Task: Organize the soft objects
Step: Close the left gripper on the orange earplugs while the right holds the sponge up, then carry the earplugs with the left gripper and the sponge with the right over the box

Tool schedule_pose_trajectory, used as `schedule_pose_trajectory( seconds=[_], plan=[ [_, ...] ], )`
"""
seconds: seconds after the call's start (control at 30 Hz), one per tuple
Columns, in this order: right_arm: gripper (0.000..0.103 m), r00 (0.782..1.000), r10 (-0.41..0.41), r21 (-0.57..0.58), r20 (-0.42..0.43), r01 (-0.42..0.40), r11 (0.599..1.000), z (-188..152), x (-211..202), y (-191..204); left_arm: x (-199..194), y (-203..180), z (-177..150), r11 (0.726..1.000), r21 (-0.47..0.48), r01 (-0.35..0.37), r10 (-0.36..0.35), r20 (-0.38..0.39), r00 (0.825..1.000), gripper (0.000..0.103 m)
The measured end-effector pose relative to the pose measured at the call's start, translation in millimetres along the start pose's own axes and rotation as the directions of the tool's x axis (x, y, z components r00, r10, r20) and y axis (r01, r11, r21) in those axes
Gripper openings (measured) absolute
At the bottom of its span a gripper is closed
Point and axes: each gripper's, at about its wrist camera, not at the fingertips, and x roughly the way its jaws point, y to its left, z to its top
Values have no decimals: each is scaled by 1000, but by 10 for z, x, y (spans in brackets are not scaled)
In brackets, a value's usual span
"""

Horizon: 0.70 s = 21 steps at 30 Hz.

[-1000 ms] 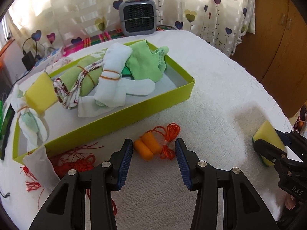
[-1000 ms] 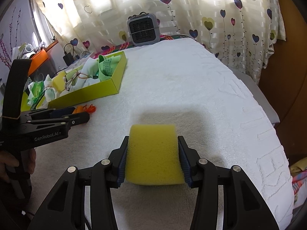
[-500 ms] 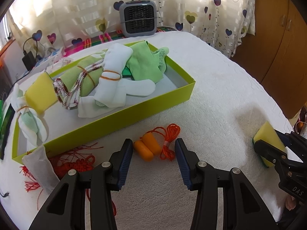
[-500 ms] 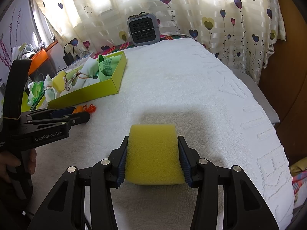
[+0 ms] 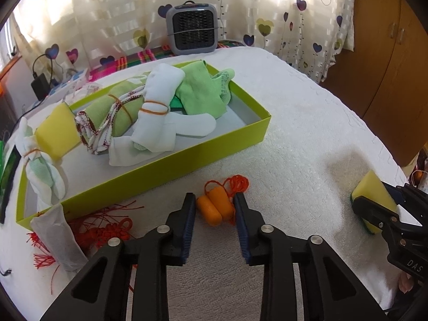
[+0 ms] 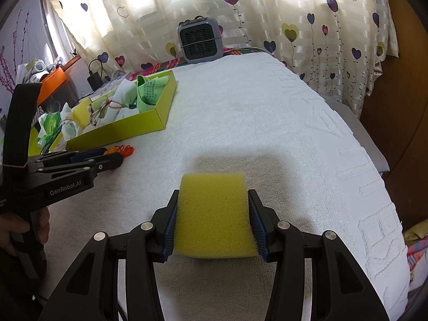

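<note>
A white towelling cover lies over the table (image 6: 240, 112). Nearest in the right view, the right tongs (image 6: 212, 226) are clamped on a yellow sponge (image 6: 214, 214). Only the left view shows the left tongs (image 5: 215, 220) closing around the orange earplugs (image 5: 214, 206), not pressing them yet; these lie side by side, long axes running diagonally toward the green box (image 5: 187, 157) of rolled socks (image 5: 157, 112). Farthest, a grey fan (image 6: 200, 40) stands before heart-print curtains (image 6: 307, 26).

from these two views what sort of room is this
Likely a room at home, perhaps a bedroom: heart-print curtains over bright windows, wooden cupboard doors, and a small grey fan or heater behind a surface covered by a white towel.
</note>
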Motion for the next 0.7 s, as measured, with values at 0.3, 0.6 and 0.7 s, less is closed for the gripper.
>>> schedule_pose_trajectory(
  seconds=[0.3, 0.6, 0.7],
  plan=[
    [49, 1000, 1, 0, 0, -1, 1000, 2, 0, 1, -1, -5, -17, 1000, -2, 1, -1, 5, 1000, 26],
    [49, 1000, -9, -9, -2, 9, 1000, -9, 22, 11, -12, -3, -13, 1000, -7, 7, -7, 11, 1000, 25],
    [49, 1000, -11, -10, -2, 11, 1000, -12, 27, 12, -50, -13, -26, 1000, -9, 14, -13, 21, 1000, 24]
  ],
)
